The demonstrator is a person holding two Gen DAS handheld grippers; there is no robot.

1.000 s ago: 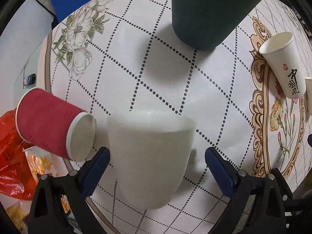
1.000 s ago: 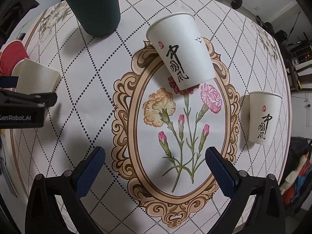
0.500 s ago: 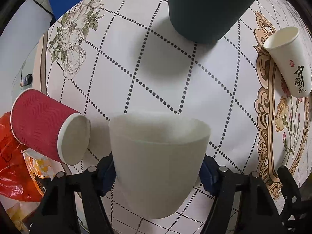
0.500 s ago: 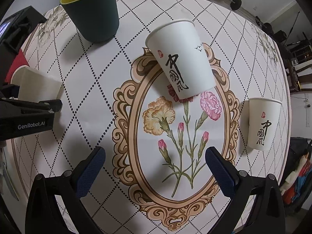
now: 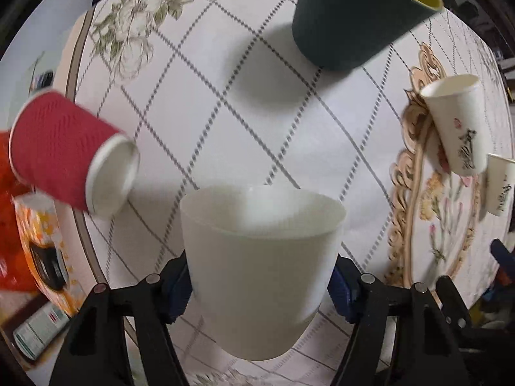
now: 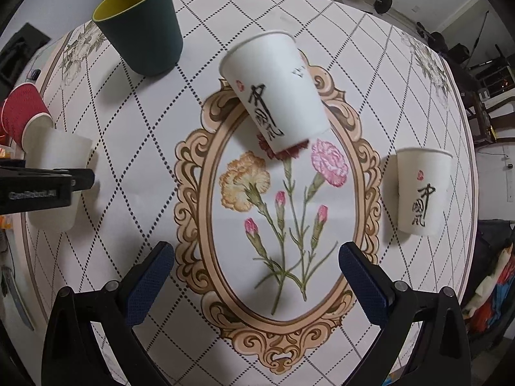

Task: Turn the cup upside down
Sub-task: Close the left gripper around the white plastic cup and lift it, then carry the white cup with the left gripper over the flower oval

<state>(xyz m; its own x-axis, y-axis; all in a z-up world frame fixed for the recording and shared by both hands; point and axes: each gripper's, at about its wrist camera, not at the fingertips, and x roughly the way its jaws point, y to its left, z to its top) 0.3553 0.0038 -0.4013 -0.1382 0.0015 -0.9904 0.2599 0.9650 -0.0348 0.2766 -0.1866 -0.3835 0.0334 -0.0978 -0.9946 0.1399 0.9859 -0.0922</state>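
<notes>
My left gripper (image 5: 260,286) is shut on a plain white plastic cup (image 5: 257,257), its blue pads pressed to both sides, mouth facing away from the camera. The cup appears held a little above the table. In the right wrist view the same white cup (image 6: 54,167) sits at the far left in the left gripper's black jaw. My right gripper (image 6: 256,267) is open and empty, hovering over the flower medallion on the tablecloth (image 6: 257,225).
A red ribbed paper cup (image 5: 64,160) stands upside down at the left table edge. A dark green cup (image 6: 141,29) stands upright at the back. Two white printed paper cups (image 6: 276,90) (image 6: 421,189) stand upright on the right. Orange packaging (image 5: 38,251) lies beyond the left edge.
My left gripper closed on the white cup and has lifted and tilted it slightly. The right gripper has drifted a little; its jaws stay open.
</notes>
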